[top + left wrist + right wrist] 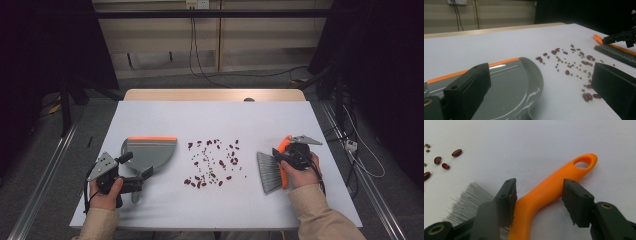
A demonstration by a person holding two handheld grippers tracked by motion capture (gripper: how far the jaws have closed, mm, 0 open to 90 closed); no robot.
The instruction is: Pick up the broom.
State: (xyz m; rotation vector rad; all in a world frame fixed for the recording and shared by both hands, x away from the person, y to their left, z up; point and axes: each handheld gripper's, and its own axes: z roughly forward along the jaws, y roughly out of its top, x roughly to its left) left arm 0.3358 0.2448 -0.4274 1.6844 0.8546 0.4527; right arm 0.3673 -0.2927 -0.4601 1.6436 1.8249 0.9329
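A grey dustpan [150, 152] with an orange front lip lies left of centre on the white table [210, 120]. My left gripper [136, 166] sits at its near end, open wide, with the pan [511, 82] low between the jaws [540, 75] and nothing pinched. Several red and small green beans [212, 162] [574, 65] lie scattered mid-table. At the right lies a hand brush [270, 172] with grey bristles and an orange handle [549, 192]. My right gripper [280, 155] [539, 195] straddles that handle: one pad rests against it, while a gap shows at the other.
The far table edge is a wooden strip [215, 94]. Cables [197, 55] hang at the wall behind. Metal rails [45, 175] run along the floor on both sides. My right gripper's jaw [621, 37] shows at the far right of the left gripper view.
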